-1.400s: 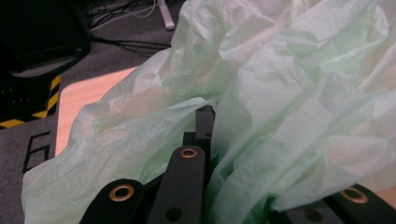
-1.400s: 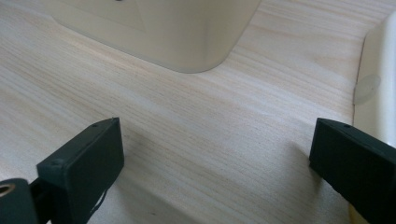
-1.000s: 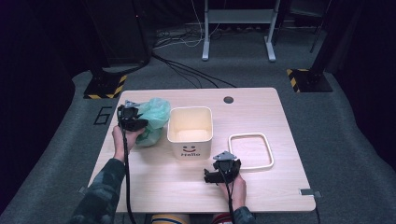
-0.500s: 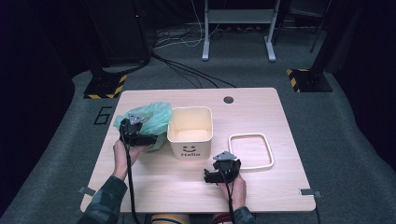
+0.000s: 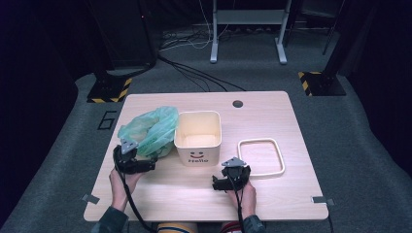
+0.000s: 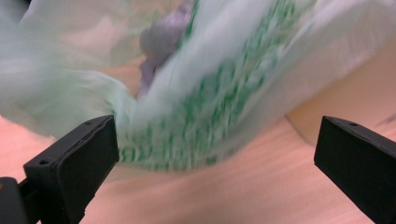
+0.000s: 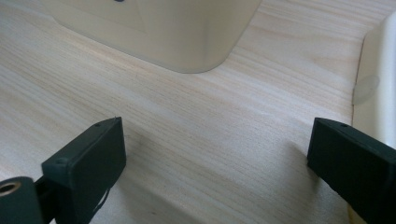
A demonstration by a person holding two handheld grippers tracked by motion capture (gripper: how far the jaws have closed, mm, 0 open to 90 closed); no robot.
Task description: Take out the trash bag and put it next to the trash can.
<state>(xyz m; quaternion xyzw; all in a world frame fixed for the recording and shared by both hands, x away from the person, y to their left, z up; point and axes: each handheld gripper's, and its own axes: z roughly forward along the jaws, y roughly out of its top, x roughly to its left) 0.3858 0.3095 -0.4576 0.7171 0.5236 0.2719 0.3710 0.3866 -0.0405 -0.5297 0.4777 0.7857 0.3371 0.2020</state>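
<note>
Dark room, grey carpet, cables on the floor beyond a pale wood-grain counter point(image 5: 272, 121).

Your left tongs point(image 5: 154, 165) sit low near the counter's left front, pointing across at the crumpled pale-green thin plastic bag point(image 5: 149, 130). Their jaws have just been opening and now stand wide apart. In the left gripper view the bag's green-printed lower edge point(image 6: 196, 126) lies ahead of the tongs point(image 6: 217, 144), roughly in line with the gap, but neither pad presses on it. That view is blurred; something greyish shows through the plastic, can't tell what.

The bag rests on the counter, leaning against the left wall of the cream square plastic tub with a smiley face and "Hello" on its front point(image 5: 197, 137). The tub stands upright and open at mid-counter.

Your right tongs point(image 5: 217, 183) are near the front edge, right of centre, jaws wide apart with nothing but bare wood between them point(image 7: 217, 154). The tub's rounded corner point(image 7: 187, 37) is ahead of them. The cream square lid with raised rim point(image 5: 261, 156) lies flat just right of the tub, its edge point(image 7: 373, 79) beside the right-hand jaw.
</note>
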